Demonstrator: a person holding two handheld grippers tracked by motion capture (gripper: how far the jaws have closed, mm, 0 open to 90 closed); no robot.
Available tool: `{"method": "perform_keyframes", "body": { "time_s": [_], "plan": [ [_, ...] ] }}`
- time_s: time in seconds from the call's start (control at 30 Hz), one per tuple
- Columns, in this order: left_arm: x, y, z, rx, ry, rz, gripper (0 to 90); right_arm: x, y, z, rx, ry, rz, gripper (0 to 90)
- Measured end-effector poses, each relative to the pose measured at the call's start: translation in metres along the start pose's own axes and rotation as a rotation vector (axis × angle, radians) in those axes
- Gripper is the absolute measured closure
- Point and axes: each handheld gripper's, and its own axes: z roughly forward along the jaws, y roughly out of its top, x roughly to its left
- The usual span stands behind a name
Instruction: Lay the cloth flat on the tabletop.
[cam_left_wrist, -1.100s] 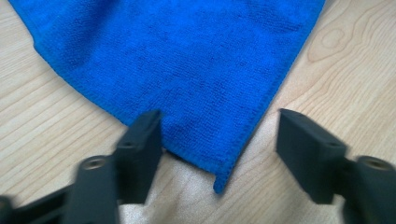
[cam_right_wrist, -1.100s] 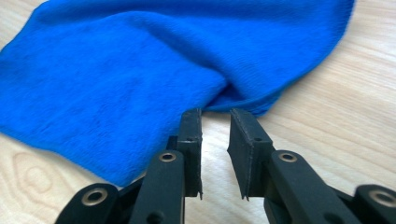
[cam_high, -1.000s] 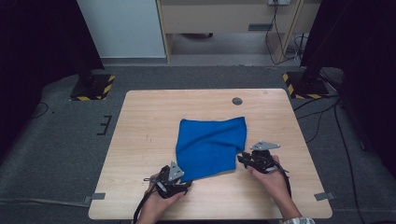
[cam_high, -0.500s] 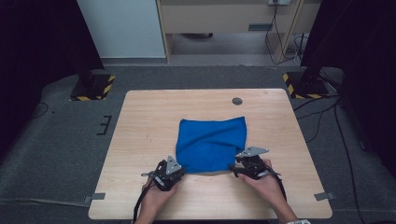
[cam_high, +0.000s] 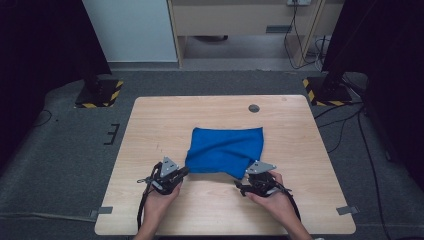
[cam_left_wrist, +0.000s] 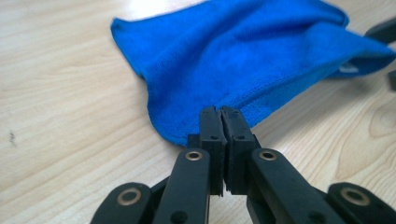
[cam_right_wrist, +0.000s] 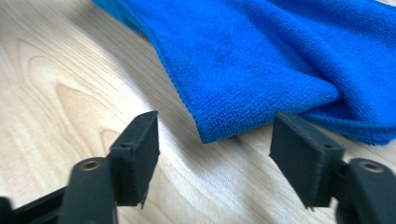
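left gripper (cam_high: 183, 172): near left of the table, jaws pinched tight on the near-left corner of the cloth; the left gripper view (cam_left_wrist: 222, 122) shows the two pads pressed together with the hem caught between them, which the high view is too small to show
left hand (cam_high: 159, 197): comes in from the bottom edge, wrapped round the gripper body, cable trailing beside the forearm
cloth (cam_high: 226, 150): blue, mid-table toward the near side, folded over; high view gives the whole outline, wider at the far edge; left gripper view (cam_left_wrist: 243, 60) shows the pinched corner raised off the wood, shadow under the hem
table (cam_high: 300, 150): light wood; a small dark round hole (cam_high: 254, 108) near the far edge in the high view
right gripper (cam_high: 245, 184): near right, grey plate on top; jaws have just been opening; right gripper view (cam_right_wrist: 215, 144) shows them spread wide, cloth's near-right corner (cam_right_wrist: 219, 128) lying on the wood just ahead of them, pads not touching it
right hand (cam_high: 272, 197): holds its gripper from behind
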Motion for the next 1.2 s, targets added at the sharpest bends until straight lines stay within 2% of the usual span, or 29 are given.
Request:
{"method": "perform_keyframes", "body": {
  "time_s": [0.1,0.17,0.23,0.33,0.4,0.43,0.6,0.7,0.8,0.9,0.97,1.0,1.07,1.2],
  "plan": [
    [0.000,0.001,-0.001,-0.012,-0.002,-0.005,87.7,0.000,0.003,0.005,-0.006,-0.026,0.020,43.7],
    [0.000,0.001,-0.001,-0.012,-0.002,-0.001,87.8,0.000,0.004,0.006,-0.017,-0.048,0.021,54.1],
    [-0.002,0.002,-0.002,-0.017,-0.005,0.004,87.8,-0.003,0.006,0.004,-0.041,-0.066,0.043,72.2],
    [-0.006,0.004,-0.002,-0.022,-0.011,0.013,87.8,-0.006,0.008,-0.003,-0.057,-0.076,0.053,79.8],
    [-0.011,0.006,-0.003,-0.026,-0.016,0.028,87.8,-0.008,0.011,-0.009,-0.059,-0.075,0.051,81.8],
    [-0.014,0.008,-0.003,-0.030,-0.019,0.037,87.8,-0.010,0.013,-0.013,-0.059,-0.074,0.057,82.0],
    [-0.025,0.017,-0.004,-0.049,-0.041,0.054,87.8,-0.020,0.025,-0.038,-0.061,-0.075,0.028,81.8],
    [-0.026,0.020,0.001,-0.027,-0.028,0.082,87.8,-0.027,0.035,-0.048,-0.042,-0.051,0.008,79.9],
    [-0.020,0.016,0.009,0.015,0.003,0.096,87.7,-0.030,0.044,-0.036,0.015,-0.029,-0.027,76.9],
    [-0.013,0.006,0.015,0.063,0.009,0.089,87.5,-0.031,0.045,-0.016,0.034,0.004,-0.022,75.3],
    [-0.010,0.001,0.017,0.090,0.016,0.087,87.3,-0.032,0.043,0.002,0.053,0.020,-0.008,69.8],
    [-0.009,0.000,0.018,0.097,0.016,0.081,87.3,-0.032,0.041,0.008,0.063,0.025,-0.001,64.4],
    [-0.007,-0.002,0.018,0.100,0.005,0.063,87.3,-0.030,0.039,0.012,0.063,0.022,0.016,56.1],
    [-0.010,-0.003,0.021,0.118,0.003,0.082,87.2,-0.026,0.034,-0.003,0.025,0.028,0.012,43.6]
  ]
}}
